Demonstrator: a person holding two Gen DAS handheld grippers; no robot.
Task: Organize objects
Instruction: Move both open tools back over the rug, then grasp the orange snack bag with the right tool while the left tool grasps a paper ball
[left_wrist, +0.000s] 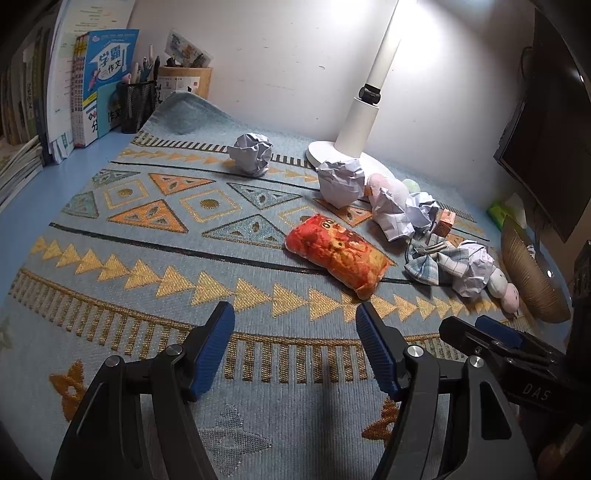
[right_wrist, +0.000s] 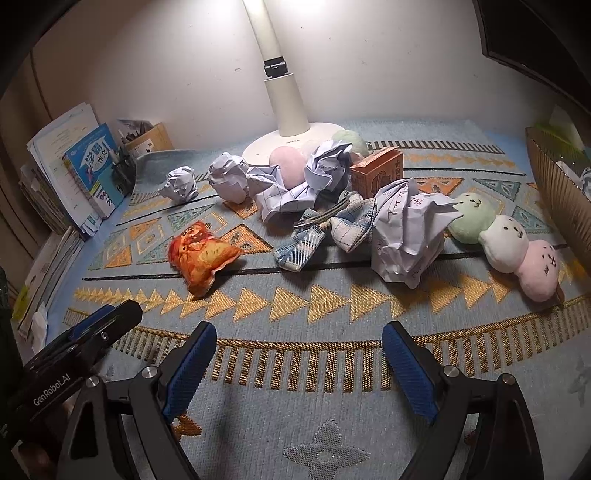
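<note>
It was a study desk at home, pushed against a plain white wall: schoolbooks (left_wrist: 94, 88) stood in a row beside a mesh pen pot (left_wrist: 136, 105), a white desk lamp (right_wrist: 284, 92) shone down, and a woven patterned mat (left_wrist: 155, 236) covered the blue top.

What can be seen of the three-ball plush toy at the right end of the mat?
The plush toy is a row of three soft, fabric-looking balls joined end to end: green, then white, then pink nearest the camera, each with a small stitched face. It lies flat on the patterned mat, running diagonally beside the ribbed brown basket. Its green end is next to, possibly touching, the large crumpled paper. In the left wrist view it is largely hidden behind that paper. Neither gripper is near it.
</note>
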